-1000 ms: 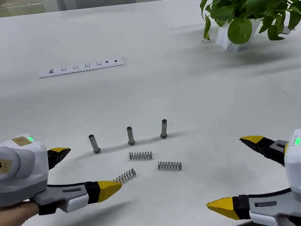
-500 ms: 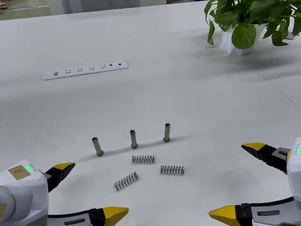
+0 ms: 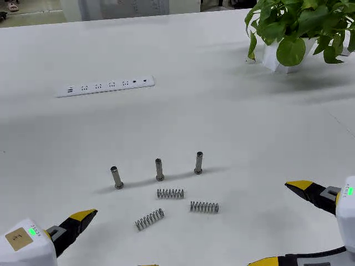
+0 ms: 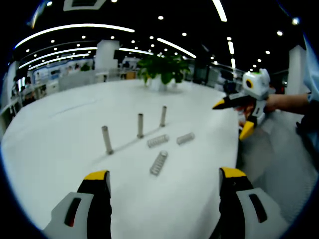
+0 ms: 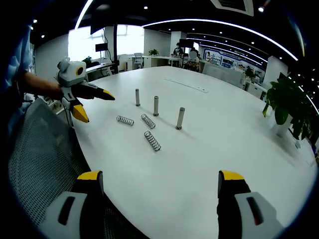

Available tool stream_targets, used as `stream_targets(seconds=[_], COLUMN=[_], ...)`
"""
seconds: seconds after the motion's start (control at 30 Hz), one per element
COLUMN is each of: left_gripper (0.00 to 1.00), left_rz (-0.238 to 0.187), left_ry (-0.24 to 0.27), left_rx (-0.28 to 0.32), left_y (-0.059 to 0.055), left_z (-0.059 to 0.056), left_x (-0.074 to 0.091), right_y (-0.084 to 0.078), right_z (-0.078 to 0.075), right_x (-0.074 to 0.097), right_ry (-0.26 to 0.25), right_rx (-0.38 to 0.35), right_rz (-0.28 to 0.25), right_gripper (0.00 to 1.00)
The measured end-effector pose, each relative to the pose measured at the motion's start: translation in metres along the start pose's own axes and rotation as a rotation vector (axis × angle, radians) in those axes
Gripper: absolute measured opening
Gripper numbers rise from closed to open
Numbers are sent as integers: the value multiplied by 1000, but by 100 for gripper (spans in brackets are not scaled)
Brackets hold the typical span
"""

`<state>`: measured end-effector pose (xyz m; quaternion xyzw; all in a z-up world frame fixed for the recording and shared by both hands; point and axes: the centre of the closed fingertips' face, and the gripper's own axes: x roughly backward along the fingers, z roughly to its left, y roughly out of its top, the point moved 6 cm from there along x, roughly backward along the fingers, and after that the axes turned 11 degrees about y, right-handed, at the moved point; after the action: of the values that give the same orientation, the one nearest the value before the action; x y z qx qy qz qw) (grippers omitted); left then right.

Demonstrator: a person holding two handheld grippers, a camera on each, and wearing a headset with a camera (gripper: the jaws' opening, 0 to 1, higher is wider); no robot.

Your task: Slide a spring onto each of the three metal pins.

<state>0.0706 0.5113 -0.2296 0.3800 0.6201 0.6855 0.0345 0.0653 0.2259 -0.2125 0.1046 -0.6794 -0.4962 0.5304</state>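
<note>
Three metal pins stand upright in a slightly rising row just below the centre of the head view: the left pin (image 3: 116,177), the middle pin (image 3: 159,169) and the right pin (image 3: 198,163), each apart from its neighbour and each bare, with no spring on it. Three springs lie flat on the white table (image 3: 233,122) just below that row. The upper spring (image 3: 170,193) is under the middle pin, the right spring (image 3: 204,206) is a little lower and beneath the right pin, and the lower-left spring (image 3: 149,219) lies slanted between the left and middle pins. None of the springs touches a pin or another spring. The left gripper (image 4: 164,174) sits at the lower left corner of the head view. In its own view its two yellow-tipped jaws are spread wide with nothing between them, and the slanted spring lies just ahead. The right gripper (image 5: 160,175) sits at the lower right corner of the head view. Its two jaws are likewise spread wide and hold nothing, well short of the springs. One white power strip (image 3: 105,86) lies in the upper left of the head view, and one potted plant (image 3: 299,25) stands in the upper right corner.
</note>
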Motion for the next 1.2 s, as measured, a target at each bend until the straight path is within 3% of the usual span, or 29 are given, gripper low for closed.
stream_targets(seconds=[0.2,0.53,0.7,0.8,0.93,1.07,1.2], left_gripper=[82,56,48,45,39,35,30], left_rz=[4,21,106,119,194,255,293], left_ry=[2,-41,-60,-78,-93,-145,-154], left_rx=[-5,-67,-180,-193,-261,-273,-360], left_y=[-1,4,3,8,5,5,7], left_z=[5,5,7,7,11,8,9], left_x=[-10,-25,-32,-37,-44,-49,-54], right_y=[-1,-2,-2,-2,-2,-1,-2], right_z=[1,0,1,1,1,1,0], right_x=[0,1,0,0,1,1,1], right_ry=[3,-3,-1,0,0,-2,-5], right_rx=[6,11,12,13,14,14,19], right_rz=[7,17,20,21,20,17,19], right_gripper=[97,96,96,96,96,96,96])
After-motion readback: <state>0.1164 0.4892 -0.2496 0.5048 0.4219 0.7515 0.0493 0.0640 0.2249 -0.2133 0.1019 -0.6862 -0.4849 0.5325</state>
